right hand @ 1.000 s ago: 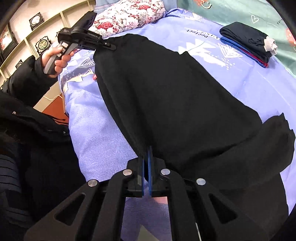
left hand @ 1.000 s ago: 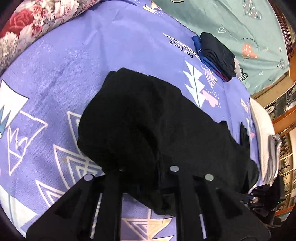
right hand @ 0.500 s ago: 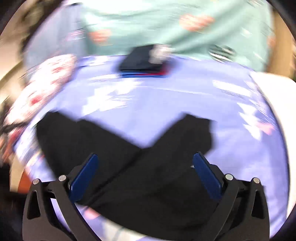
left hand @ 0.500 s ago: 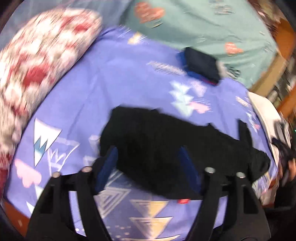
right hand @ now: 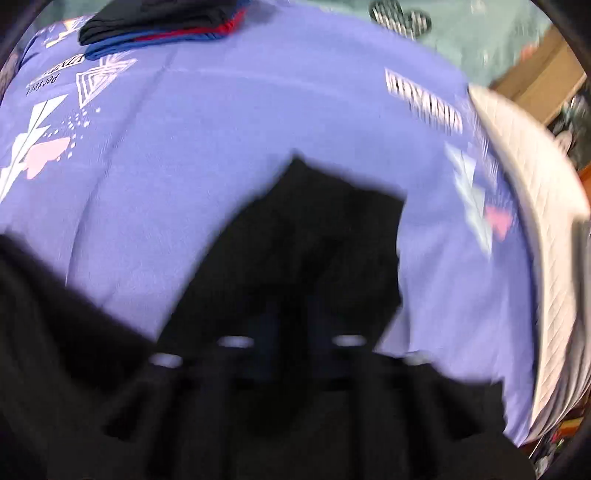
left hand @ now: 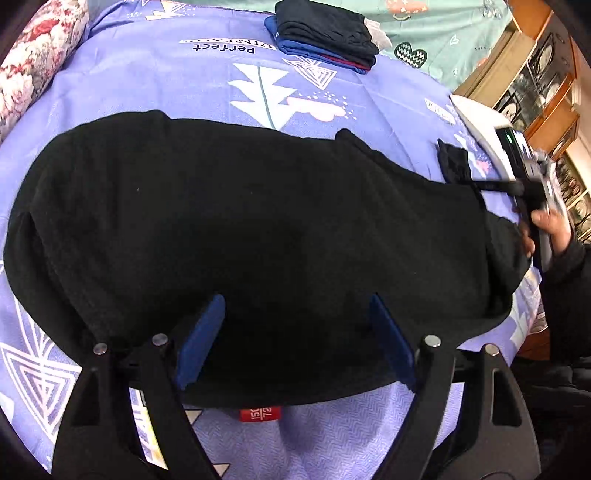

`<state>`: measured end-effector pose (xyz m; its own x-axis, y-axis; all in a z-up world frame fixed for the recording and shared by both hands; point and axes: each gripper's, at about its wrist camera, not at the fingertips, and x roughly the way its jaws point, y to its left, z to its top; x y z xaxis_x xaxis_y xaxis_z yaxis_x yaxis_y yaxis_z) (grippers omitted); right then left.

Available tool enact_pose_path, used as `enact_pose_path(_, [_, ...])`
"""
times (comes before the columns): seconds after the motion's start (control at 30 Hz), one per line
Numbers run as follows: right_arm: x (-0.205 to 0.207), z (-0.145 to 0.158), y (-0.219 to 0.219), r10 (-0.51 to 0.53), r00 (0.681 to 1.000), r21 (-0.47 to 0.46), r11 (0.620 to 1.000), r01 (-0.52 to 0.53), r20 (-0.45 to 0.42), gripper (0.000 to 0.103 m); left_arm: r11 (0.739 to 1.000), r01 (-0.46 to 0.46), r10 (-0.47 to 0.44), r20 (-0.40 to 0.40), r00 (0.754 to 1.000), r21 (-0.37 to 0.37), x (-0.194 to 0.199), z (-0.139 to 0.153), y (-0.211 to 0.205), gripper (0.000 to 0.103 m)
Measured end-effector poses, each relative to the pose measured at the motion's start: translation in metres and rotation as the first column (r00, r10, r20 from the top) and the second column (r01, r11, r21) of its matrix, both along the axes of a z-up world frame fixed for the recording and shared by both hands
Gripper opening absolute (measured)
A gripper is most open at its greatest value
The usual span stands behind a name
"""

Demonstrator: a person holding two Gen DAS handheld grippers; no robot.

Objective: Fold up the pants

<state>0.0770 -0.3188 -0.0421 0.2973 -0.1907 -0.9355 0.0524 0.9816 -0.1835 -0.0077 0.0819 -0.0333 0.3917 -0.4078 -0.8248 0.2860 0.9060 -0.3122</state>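
Black pants (left hand: 258,229) lie folded across a purple patterned bedsheet (left hand: 166,74). My left gripper (left hand: 295,332) hovers over their near edge, open, with its blue pads (left hand: 201,339) wide apart and not pressing the cloth. A red tag (left hand: 260,413) peeks out under that edge. At the right, a hand (left hand: 550,225) holds my right gripper (left hand: 480,183), whose thin tip meets the pants by an upturned leg end (left hand: 454,162). In the blurred right wrist view, the right gripper (right hand: 290,328) is shut, pinching the black pants (right hand: 314,258).
A stack of folded dark, blue and red clothes (left hand: 325,33) (right hand: 159,22) sits at the far side of the bed. A floral pillow (left hand: 33,62) lies far left. A white folded cover (left hand: 480,114) (right hand: 535,221) borders the right edge, with wooden shelves (left hand: 535,74) beyond.
Both grippers let go of the pants and pulled back. The left now stands open over the folded pants. The right opened wide, then shut at the leg end on the right.
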Motion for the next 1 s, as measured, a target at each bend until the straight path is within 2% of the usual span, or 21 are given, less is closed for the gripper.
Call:
enact_pose_path(0.03, [-0.008, 0.003, -0.008, -0.007, 1.000, 0.011, 1.000, 0.007, 0.006, 0.001, 1.000, -0.002, 0.002, -0.003, 1.000, -0.008, 0.002, 0.000, 0.000, 0.082])
enact_pose_path(0.1, [-0.036, 0.020, -0.045, -0.067, 0.995, 0.146, 0.988, 0.057, 0.071, 0.000, 1.000, -0.001, 0.001, -0.001, 1.000, -0.012, 0.002, -0.001, -0.001, 0.082])
enact_pose_path(0.13, [-0.044, 0.028, -0.059, -0.104, 0.990, 0.162, 0.983, 0.087, 0.097, 0.000, 1.000, 0.002, -0.002, 0.003, 1.000, -0.010, 0.001, -0.003, -0.003, 0.083])
enact_pose_path(0.2, [-0.081, 0.057, -0.098, -0.190, 0.961, 0.222, 0.964, 0.145, 0.201, 0.000, 1.000, 0.007, -0.007, 0.010, 1.000, -0.011, 0.001, -0.005, -0.005, 0.086])
enact_pose_path(0.3, [-0.139, 0.081, -0.145, -0.313, 0.912, 0.316, 0.922, 0.224, 0.265, 0.000, 1.000, 0.012, -0.012, 0.013, 1.000, -0.013, 0.001, -0.005, -0.008, 0.089])
enact_pose_path(0.37, [-0.144, 0.081, -0.150, -0.311, 0.915, 0.328, 0.919, 0.221, 0.256, 0.003, 1.000, 0.013, -0.013, 0.010, 1.000, -0.009, 0.005, -0.007, -0.012, 0.092])
enact_pose_path(0.43, [-0.133, 0.083, -0.130, -0.246, 0.934, 0.334, 0.930, 0.152, 0.259, 0.008, 1.000, 0.009, -0.009, 0.007, 1.000, 0.005, 0.007, -0.006, -0.015, 0.093])
enact_pose_path(0.47, [-0.120, 0.083, -0.112, -0.199, 0.946, 0.340, 0.935, 0.105, 0.255, 0.029, 1.000, 0.002, -0.002, 0.006, 1.000, 0.017, 0.008, -0.006, -0.018, 0.093])
enact_pose_path(0.5, [-0.106, 0.082, -0.095, -0.156, 0.955, 0.341, 0.938, 0.063, 0.254, 0.059, 1.000, -0.003, 0.003, 0.008, 1.000, 0.022, 0.007, -0.005, -0.018, 0.093])
enact_pose_path(0.57, [-0.082, 0.078, -0.067, -0.102, 0.957, 0.313, 0.950, 0.013, 0.270, 0.090, 0.999, -0.012, 0.012, 0.017, 1.000, 0.031, 0.005, -0.005, -0.019, 0.093])
enact_pose_path(0.6, [-0.066, 0.076, -0.047, -0.072, 0.956, 0.289, 0.957, -0.014, 0.283, 0.091, 0.999, -0.016, 0.015, 0.026, 1.000, 0.036, 0.003, -0.006, -0.019, 0.093])
enact_pose_path(0.67, [-0.035, 0.066, -0.019, -0.039, 0.962, 0.218, 0.976, -0.022, 0.270, 0.091, 0.999, -0.025, 0.023, 0.042, 0.999, 0.044, 0.000, -0.006, -0.020, 0.093])
enact_pose_path(0.7, [-0.011, 0.053, -0.007, -0.054, 0.971, 0.156, 0.988, 0.017, 0.231, 0.091, 0.998, -0.031, 0.028, 0.052, 0.998, 0.048, 0.000, -0.007, -0.020, 0.093])
enact_pose_path(0.77, [0.019, 0.033, -0.005, -0.097, 0.982, 0.104, 0.991, 0.080, 0.164, 0.090, 0.998, -0.040, 0.036, 0.065, 0.997, 0.053, -0.001, -0.007, -0.020, 0.094])
enact_pose_path(0.87, [0.048, -0.004, -0.009, -0.173, 0.984, 0.095, 0.981, 0.168, 0.039, 0.065, 0.998, -0.036, 0.031, 0.079, 0.996, 0.053, -0.002, -0.009, -0.021, 0.097])
enact_pose_path(0.9, [0.047, -0.006, -0.013, -0.189, 0.981, 0.122, 0.976, 0.182, 0.052, 0.063, 0.998, -0.030, 0.025, 0.087, 0.996, 0.059, -0.003, -0.009, -0.022, 0.097])
enact_pose_path(0.93, [0.046, -0.006, -0.014, -0.190, 0.980, 0.131, 0.975, 0.181, 0.059, 0.050, 0.998, -0.023, 0.017, 0.095, 0.995, 0.061, -0.004, -0.010, -0.023, 0.098])
enact_pose_path(0.97, [0.043, -0.004, -0.016, -0.178, 0.982, 0.124, 0.978, 0.169, 0.067, 0.030, 0.998, -0.019, 0.013, 0.097, 0.995, 0.061, -0.004, -0.010, -0.023, 0.099])
enact_pose_path(1.0, [0.037, -0.001, -0.021, -0.164, 0.984, 0.128, 0.980, 0.153, 0.073, 0.021, 0.998, -0.014, 0.008, 0.102, 0.995, 0.061, -0.004, -0.010, -0.023, 0.100])
